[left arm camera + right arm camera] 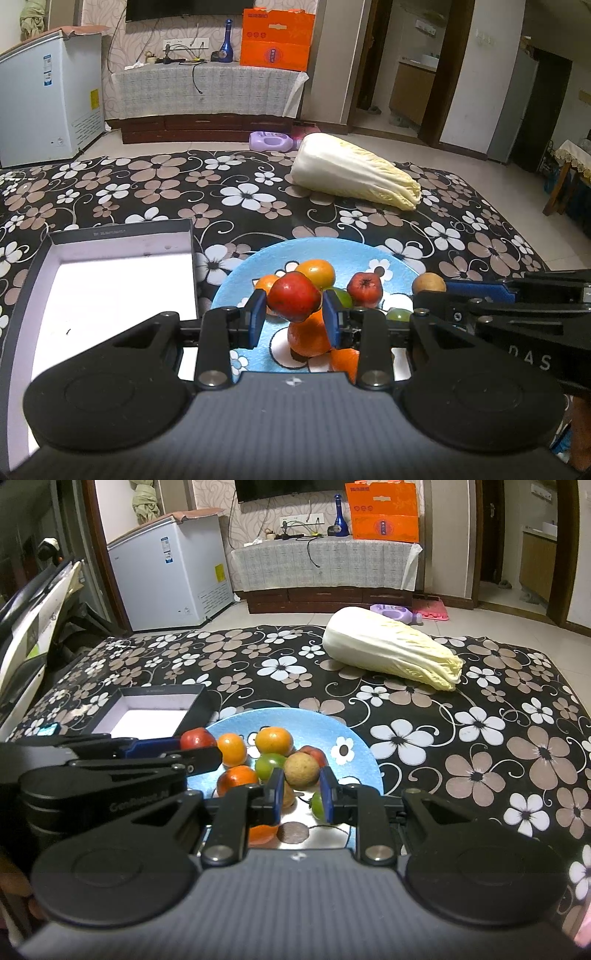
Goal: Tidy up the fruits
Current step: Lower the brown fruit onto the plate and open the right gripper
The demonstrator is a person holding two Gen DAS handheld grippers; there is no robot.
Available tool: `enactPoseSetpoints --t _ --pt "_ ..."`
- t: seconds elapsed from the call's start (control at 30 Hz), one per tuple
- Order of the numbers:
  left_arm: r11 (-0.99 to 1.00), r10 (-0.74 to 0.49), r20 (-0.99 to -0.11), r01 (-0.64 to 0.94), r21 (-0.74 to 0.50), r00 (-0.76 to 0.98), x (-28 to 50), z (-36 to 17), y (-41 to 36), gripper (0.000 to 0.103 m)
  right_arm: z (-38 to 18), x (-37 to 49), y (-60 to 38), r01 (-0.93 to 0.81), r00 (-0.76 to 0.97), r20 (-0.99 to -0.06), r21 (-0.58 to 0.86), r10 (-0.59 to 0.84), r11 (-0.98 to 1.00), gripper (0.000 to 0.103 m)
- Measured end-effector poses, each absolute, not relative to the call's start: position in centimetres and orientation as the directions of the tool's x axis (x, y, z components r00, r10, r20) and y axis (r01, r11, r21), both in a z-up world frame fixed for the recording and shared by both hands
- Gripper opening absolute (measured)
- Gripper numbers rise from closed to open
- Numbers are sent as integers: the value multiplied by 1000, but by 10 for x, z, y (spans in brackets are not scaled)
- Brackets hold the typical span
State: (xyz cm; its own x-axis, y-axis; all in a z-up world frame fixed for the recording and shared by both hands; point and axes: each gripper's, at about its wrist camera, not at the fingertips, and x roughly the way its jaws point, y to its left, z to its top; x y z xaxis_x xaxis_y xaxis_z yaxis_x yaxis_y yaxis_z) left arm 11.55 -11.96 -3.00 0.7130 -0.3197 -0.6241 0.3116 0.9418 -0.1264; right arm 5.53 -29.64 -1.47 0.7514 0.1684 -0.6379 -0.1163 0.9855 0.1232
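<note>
A blue plate [354, 254] [280, 720] holds several small fruits: orange ones [274, 740], green ones [267, 766] and a second red fruit [365, 288]. My left gripper [294, 314] is shut on a red fruit [293, 301] and holds it just above the plate; it shows at the left of the right wrist view, with the red fruit [197, 738] at its tips. My right gripper [302, 794] is shut on a brown round fruit [301, 770] over the plate, which also shows in the left wrist view [428, 283].
An open black box with a white inside [110, 280] [155, 716] sits left of the plate. A napa cabbage [354, 171] [391, 648] lies at the far side of the flowered tablecloth [480, 738]. A freezer [173, 572] stands beyond the table.
</note>
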Motion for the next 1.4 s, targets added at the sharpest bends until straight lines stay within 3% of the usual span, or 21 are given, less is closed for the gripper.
enactPoseSetpoints --t 1.23,1.4 --pt "943 -304 -654 318 -101 692 115 -36 -122 40 -33 66 -286 -121 696 -704 83 144 989 25" --pt "945 -300 -651 310 -104 697 113 -33 -118 44 -34 66 -285 -112 701 -700 77 134 991 29"
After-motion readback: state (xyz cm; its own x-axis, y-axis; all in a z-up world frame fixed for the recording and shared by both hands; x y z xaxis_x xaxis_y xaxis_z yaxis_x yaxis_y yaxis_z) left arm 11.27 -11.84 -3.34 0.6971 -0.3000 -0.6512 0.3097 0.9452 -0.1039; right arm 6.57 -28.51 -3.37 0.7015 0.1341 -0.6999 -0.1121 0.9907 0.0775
